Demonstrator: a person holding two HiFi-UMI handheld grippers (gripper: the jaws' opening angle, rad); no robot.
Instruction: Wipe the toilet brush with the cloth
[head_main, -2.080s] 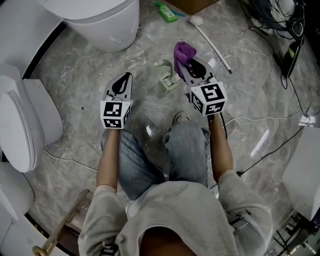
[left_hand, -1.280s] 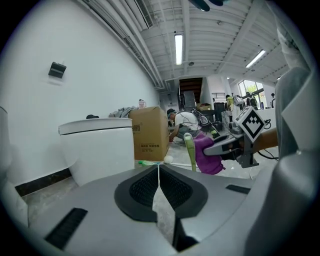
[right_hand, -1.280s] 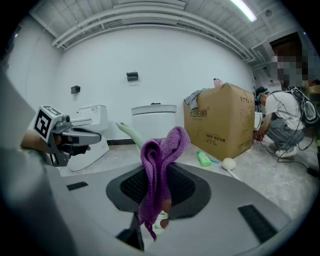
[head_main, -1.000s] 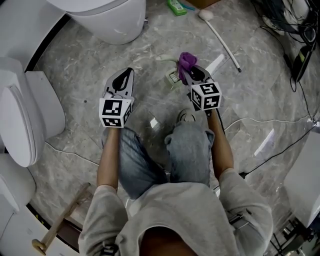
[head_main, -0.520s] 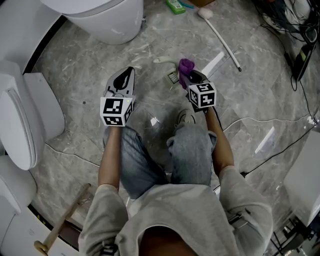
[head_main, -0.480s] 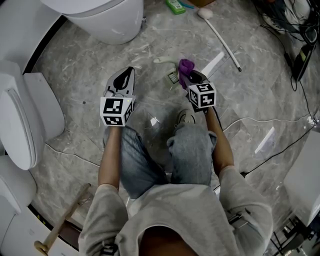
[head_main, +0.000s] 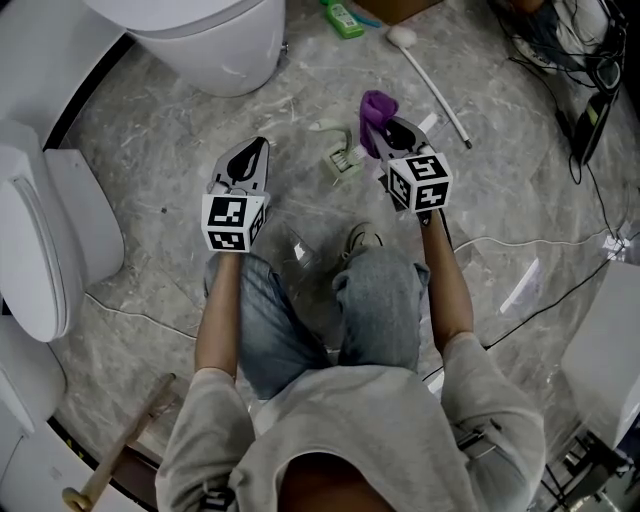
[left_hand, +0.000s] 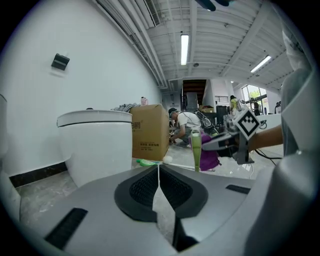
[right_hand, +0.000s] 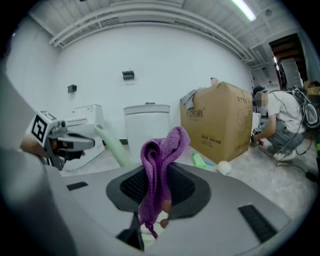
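From where I stand, the wipe looks about to begin rather than under way. The right gripper (head_main: 386, 132) has its jaws clamped on a bunched purple cloth (head_main: 376, 106), which sticks up past the tips and hangs a little below them. The left gripper (head_main: 248, 163) has its jaws pressed together with nothing between them.

The toilet brush (head_main: 341, 158) is pale green and stands on the floor between the two grippers. It is nearer the right one, just left of the cloth, and seems not to be touching it. Its handle leans a little.

To do this well, I think the empty gripper should open and steady the handle first, since such a light thing on a small base may tip or skid under a sideways push. The cloth is a narrow wad, so it would do best laid against the handle and drawn along it, with the clamp kept firm so the fabric does not slip out.

The floor (head_main: 150, 150) is glossy grey marble-look tile, probably slippery. A white toilet (head_main: 200, 40) stands at the far side and another (head_main: 50, 240) at the left. Beyond the brush lie a green bottle (head_main: 338, 20), a white long-handled tool (head_main: 430, 80) and a cardboard box (right_hand: 222, 120). Cables (head_main: 560, 40) trail at the far right.
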